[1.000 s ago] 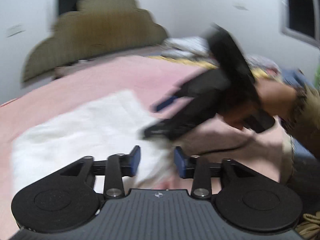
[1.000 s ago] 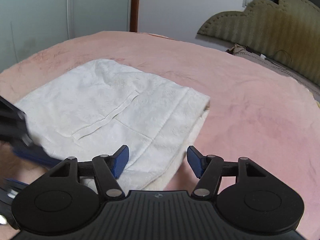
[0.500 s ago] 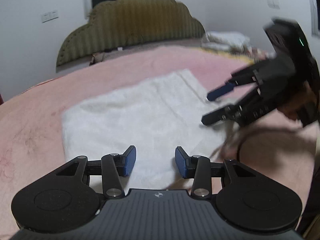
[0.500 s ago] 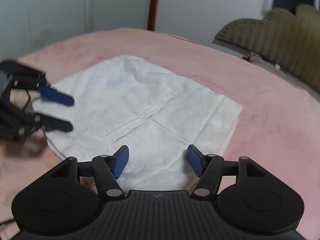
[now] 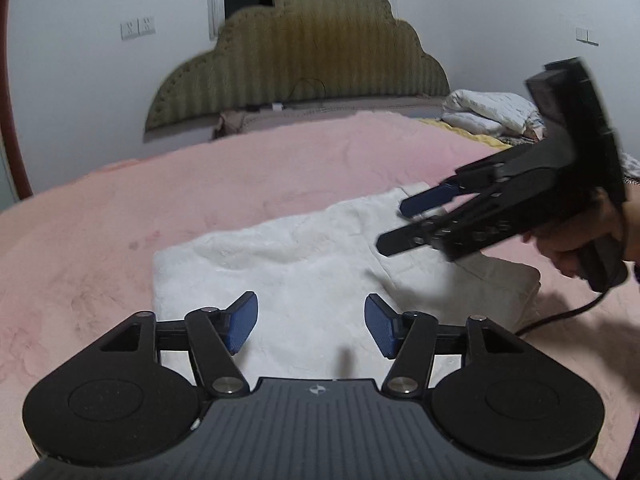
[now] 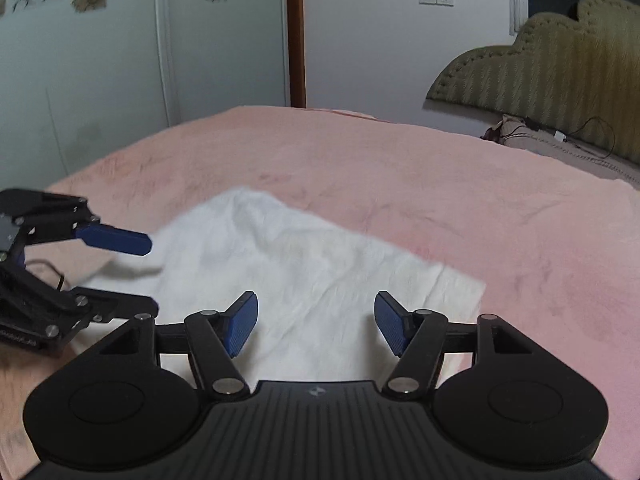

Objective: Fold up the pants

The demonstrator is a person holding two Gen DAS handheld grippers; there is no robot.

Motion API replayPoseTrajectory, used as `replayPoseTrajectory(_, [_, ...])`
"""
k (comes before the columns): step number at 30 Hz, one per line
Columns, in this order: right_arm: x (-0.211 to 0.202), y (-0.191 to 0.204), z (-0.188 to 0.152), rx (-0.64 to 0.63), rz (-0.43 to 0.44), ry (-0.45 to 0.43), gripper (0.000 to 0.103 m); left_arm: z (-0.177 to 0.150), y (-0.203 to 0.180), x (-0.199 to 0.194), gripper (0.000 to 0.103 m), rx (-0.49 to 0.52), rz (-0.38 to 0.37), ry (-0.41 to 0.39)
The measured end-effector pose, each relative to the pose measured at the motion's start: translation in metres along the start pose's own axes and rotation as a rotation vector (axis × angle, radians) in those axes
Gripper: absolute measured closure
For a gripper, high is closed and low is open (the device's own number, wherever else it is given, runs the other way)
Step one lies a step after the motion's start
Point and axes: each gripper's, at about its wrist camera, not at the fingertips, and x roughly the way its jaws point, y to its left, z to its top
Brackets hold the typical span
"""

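Pants lie as a flat white rectangle on the pink bed, already folded at least once by the look of it. Your left gripper and right gripper both hover over them with fingers spread, holding nothing. Next, I'd judge, you need to pinch one short edge and carry it across.

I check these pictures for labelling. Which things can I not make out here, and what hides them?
- Near edge of the pants, both views: the body of each camera's own gripper covers it.
- How many layers the pants have: not visible.
- Hand on the right gripper, left view: cut by the frame edge.
- Left gripper, right view: its body is cut by the frame edge.
- Items by the headboard, right view: too small.
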Motion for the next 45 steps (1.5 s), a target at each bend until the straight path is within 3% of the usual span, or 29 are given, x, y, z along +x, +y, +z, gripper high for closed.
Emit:
replayPoseTrajectory(3, [0.021, -0.015, -0.004, -0.002, -0.066, 0.068, 0.04, -0.013, -0.011, 0.012, 0.041, 0.022, -0.028, 0.072])
replayPoseTrajectory(5, [0.014, -0.015, -0.009, 0.024, -0.101, 0.052, 0.04, -0.019, -0.019, 0.011, 0.04, 0.049, 0.002, 0.054])
replayPoseTrajectory(9, [-0.018, 0.011, -0.019, 0.012, -0.051, -0.016, 0.039, -0.016, -0.017, 0.013, 0.034, 0.016, 0.019, 0.051])
replayPoseTrajectory(12, [-0.019, 0.026, -0.031, -0.035, -0.044, 0.023, 0.039, -0.014, -0.014, 0.016, 0.03, -0.03, 0.057, 0.067])
replayPoseTrajectory(14, [-0.01, 0.03, -0.043, -0.076, -0.093, 0.064, 0.039, -0.013, -0.013, 0.015, 0.028, -0.06, 0.083, 0.074])
replayPoseTrajectory(16, [-0.011, 0.029, -0.048, -0.027, -0.095, 0.039, 0.039, -0.011, -0.009, 0.01, 0.024, -0.079, 0.114, 0.067])
replayPoseTrajectory(20, [-0.027, 0.027, -0.048, 0.088, -0.102, -0.043, 0.036, -0.003, 0.011, -0.007, 0.015, -0.133, 0.231, 0.01])
replayPoseTrajectory(24, [-0.041, 0.027, -0.051, 0.251, -0.15, -0.088, 0.022, 0.0, 0.04, -0.028, 0.0, -0.251, 0.338, -0.045])
replayPoseTrajectory(25, [-0.044, 0.029, -0.051, 0.268, -0.148, -0.094, 0.021, 0.0, 0.045, -0.03, 0.0, -0.274, 0.36, -0.036])
replayPoseTrajectory(27, [-0.047, 0.036, -0.053, 0.273, -0.154, -0.108, 0.011, 0.002, 0.049, -0.028, 0.0, -0.288, 0.422, 0.025])
replayPoseTrajectory(31, [-0.041, 0.039, -0.059, 0.27, -0.239, -0.099, 0.002, 0.002, 0.041, -0.019, 0.001, -0.226, 0.532, 0.101])
replayPoseTrajectory(38, [-0.031, 0.018, -0.081, 0.405, -0.298, -0.016, 0.002, 0.0, 0.027, -0.01, 0.0, -0.183, 0.552, 0.138])
replayPoseTrajectory(45, [-0.031, 0.015, -0.094, 0.436, -0.285, -0.065, 0.0, -0.004, 0.028, -0.006, 0.0, -0.21, 0.549, 0.152])
